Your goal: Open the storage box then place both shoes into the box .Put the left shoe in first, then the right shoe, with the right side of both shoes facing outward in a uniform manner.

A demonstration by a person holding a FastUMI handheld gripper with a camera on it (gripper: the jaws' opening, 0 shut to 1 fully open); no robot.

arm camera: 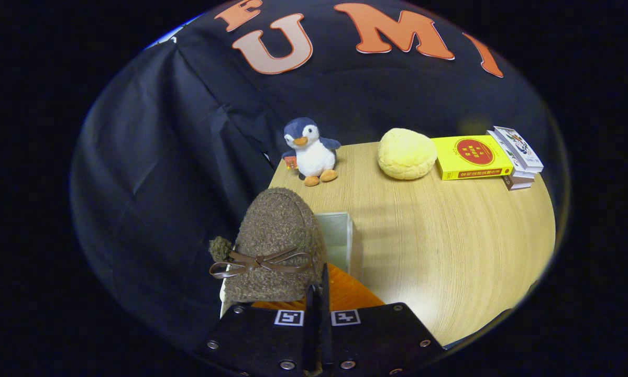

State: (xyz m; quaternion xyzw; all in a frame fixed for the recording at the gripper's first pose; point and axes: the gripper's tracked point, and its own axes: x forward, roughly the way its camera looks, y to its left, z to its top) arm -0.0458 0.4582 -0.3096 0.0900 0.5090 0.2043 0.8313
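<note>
we see a brown fuzzy shoe [277, 246] in the lower middle of the frame, held up just ahead of the tool [316, 293]. the tool's fingers are drawn nearly together and seem to pinch the shoe's rear rim, though the contact itself is partly hidden, so we judge it a grip and not a certainty. the shoe's long axis runs away from the tool, its rounded toe pointing toward the top of the frame and the bow with a pompom lying across it nearer the fingers. holding it by the rear edge likely leaves the toe free to go into the box first.

just behind and right of the shoe stands the storage box [340, 235], pale-walled and open, with an orange panel [345, 293] below it near the fingers, probably its lid or flap. which shoe this is, left or right, we cannot tell.

the box sits at the left edge of the wooden worktop [450, 241]. farther up the frame stand a plush penguin [311, 152], a yellow round cushion [406, 153] and a yellow book [471, 156] beside a small stack of books [518, 152].
</note>
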